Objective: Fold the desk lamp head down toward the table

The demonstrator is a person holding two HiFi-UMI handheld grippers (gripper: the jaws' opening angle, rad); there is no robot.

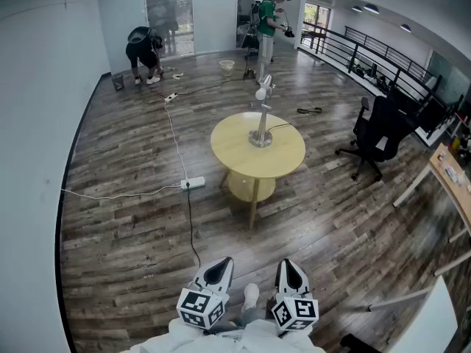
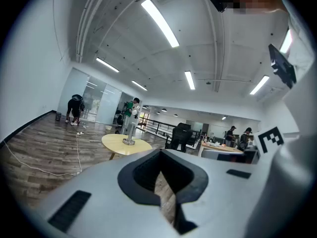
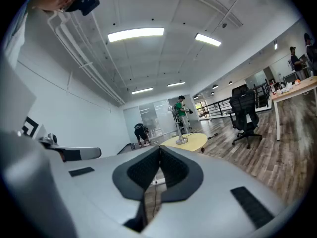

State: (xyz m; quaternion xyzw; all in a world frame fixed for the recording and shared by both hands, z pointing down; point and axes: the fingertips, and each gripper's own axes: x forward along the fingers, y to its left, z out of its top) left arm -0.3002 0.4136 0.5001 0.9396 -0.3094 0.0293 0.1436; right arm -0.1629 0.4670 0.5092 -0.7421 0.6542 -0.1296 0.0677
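The left gripper (image 2: 159,155) has its dark ribbed pads pressed tip to tip with nothing between them, and the right gripper (image 3: 159,148) is closed and empty in the same way. In the head view both sit at the bottom centre of the frame, smooth grey plastic shells with marker cubes, well apart from the work. The desk lamp (image 1: 261,116) stands in the upper middle of the head view, on a round table (image 1: 228,164) with a pale yellow, matt top and a smaller round shelf beneath. The lamp looks like metal: a shiny disc base (image 1: 260,140), a slim upright silver stem, and a small whitish head (image 1: 262,88) raised at the top, with a dark cord (image 1: 283,126) trailing to the right across the tabletop. I judge it light but top-heavy on a smooth surface, so it will likely slide or tip if pushed sideways, and the hinge is probably stiff with friction. The sensible hold is one gripper pinning the base or low stem and the other on the head or the arm just below it, pressing down gently, since the casing may be thin and its finish slippery for the pads. Around the table lies dark, streaked plank floor (image 1: 132,219), with a white power strip (image 1: 193,184) at left centre and a black office chair (image 1: 379,131) at the right.
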